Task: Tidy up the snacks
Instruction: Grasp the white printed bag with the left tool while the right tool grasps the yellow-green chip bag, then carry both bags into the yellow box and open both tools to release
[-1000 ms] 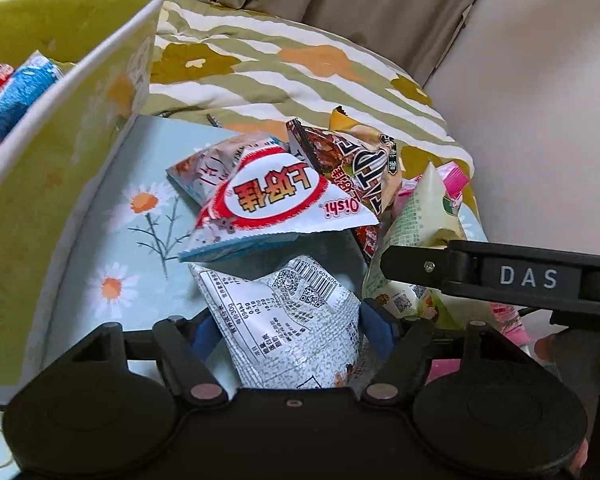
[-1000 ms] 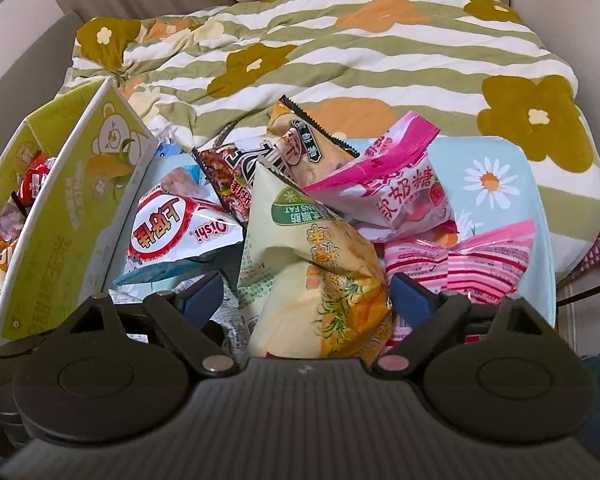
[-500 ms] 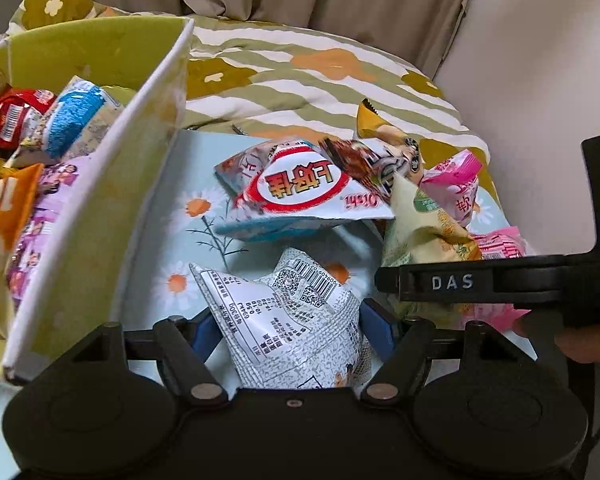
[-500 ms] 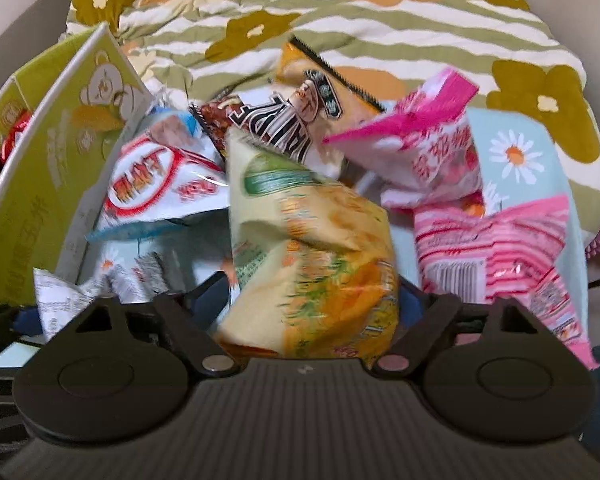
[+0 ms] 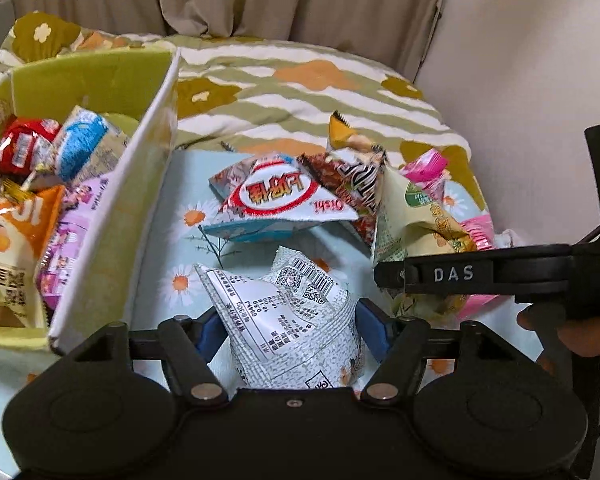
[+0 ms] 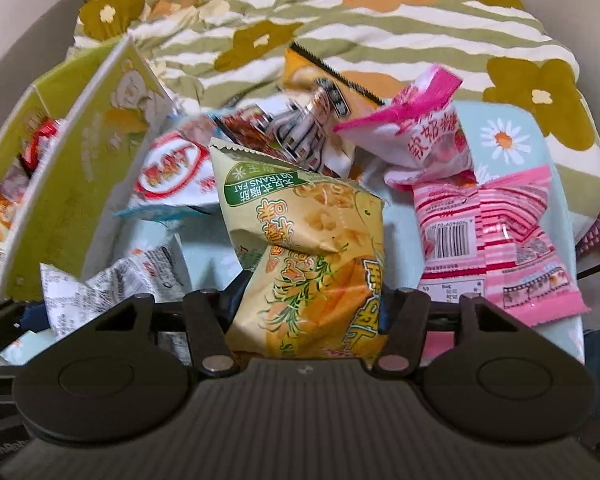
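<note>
My left gripper (image 5: 292, 330) is closing, its blue pads pressing a white-grey snack bag (image 5: 284, 312) with a barcode, lifted just right of the green cardboard box (image 5: 112, 216). The box holds several snacks, among them a red pack (image 5: 24, 148) and a blue one (image 5: 84, 148). My right gripper (image 6: 310, 304) is closing too, its pads squeezing a yellow snack bag (image 6: 300, 224). One of its fingers (image 5: 452, 274) crosses the left wrist view. The loose pile behind has a red-and-white bag (image 6: 172, 172), a pink bag (image 6: 424, 136) and a pink striped bag (image 6: 488, 240).
The snacks lie on a light blue daisy cloth (image 5: 180, 240) over a green striped flower blanket (image 5: 300, 92). A beige curtain and a pale wall close the back and right. A person's hand (image 5: 572, 332) holds the right gripper at the right edge.
The left gripper rose with the white bag and moved so the box's inside came into view. The right jaws closed from wide apart onto the yellow bag.
</note>
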Demonstrator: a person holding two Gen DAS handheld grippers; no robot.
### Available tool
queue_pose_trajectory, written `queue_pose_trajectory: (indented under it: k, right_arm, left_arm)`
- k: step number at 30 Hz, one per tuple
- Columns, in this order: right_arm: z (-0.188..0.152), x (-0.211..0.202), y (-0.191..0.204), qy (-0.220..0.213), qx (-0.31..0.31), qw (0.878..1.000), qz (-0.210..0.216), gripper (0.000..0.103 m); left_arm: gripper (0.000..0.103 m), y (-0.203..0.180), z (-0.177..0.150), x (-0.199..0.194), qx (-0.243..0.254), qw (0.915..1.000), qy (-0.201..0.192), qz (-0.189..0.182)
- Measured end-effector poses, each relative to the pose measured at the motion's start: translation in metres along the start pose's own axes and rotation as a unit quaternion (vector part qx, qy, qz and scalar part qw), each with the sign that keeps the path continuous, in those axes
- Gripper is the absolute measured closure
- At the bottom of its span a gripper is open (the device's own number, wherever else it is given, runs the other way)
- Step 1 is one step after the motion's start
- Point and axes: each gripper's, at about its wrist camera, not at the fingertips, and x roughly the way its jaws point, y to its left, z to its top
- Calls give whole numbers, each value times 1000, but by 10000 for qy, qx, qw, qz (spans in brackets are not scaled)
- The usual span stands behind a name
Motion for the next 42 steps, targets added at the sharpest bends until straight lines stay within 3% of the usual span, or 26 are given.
queue_pose_trajectory:
  k: [7, 14, 21, 25, 32, 39, 42]
  right_arm:
    - [13, -45, 13, -400, -93, 9988, 256, 30]
    - [36, -86, 41, -812, -444, 9935, 661, 30]
    - [65, -94, 95, -985, -604, 9873, 1094, 30]
    - [81, -87, 138, -1075, -608, 9859, 1130, 30]
    - [111, -62, 207, -1150, -460, 9866, 1067, 30]
    - [131, -25, 246, -1043, -54, 9923, 666, 30]
    - [135, -9, 252, -953, 156, 9943, 453, 30]
  left_arm:
    - [33, -4, 6, -44, -98, 9989, -454, 0]
    - [33, 8, 27, -107, -229, 9915, -1215, 408]
    - [33, 71, 63, -143, -380, 9824, -1679, 726]
    - [33, 115, 88, -152, -396, 9797, -1799, 794]
    - [32, 196, 135, -132, -405, 9842, -1654, 485]
    - [32, 253, 172, -71, -300, 9936, -1083, -69]
    - [25, 269, 181, -40, -259, 9955, -877, -249]
